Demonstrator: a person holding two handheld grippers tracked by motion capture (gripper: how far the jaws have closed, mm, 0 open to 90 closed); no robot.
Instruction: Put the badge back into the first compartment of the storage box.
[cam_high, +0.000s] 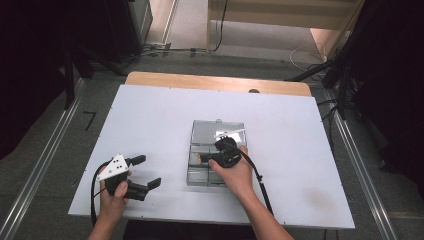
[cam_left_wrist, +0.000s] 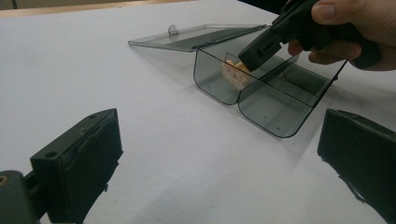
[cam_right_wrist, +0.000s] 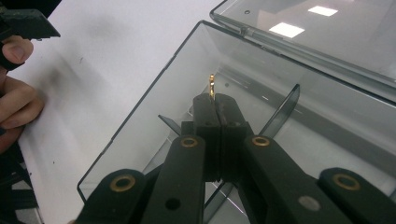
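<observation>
Fingers (cam_right_wrist: 205, 116) over clear box (cam_high: 200, 172) on white tabletop (cam_high: 150, 125), perhaps grey carpet (cam_high: 55, 150) around.

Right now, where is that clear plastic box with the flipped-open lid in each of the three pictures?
High view: the box sits at the table's middle, partly under the right gripper.
Left gripper view: upper middle to right, its rounded compartments facing the camera.
Right gripper view: spread across the picture's middle and right, behind the shut jaws.
Shared landmark: the open lid, lying flat beyond the box.
</observation>
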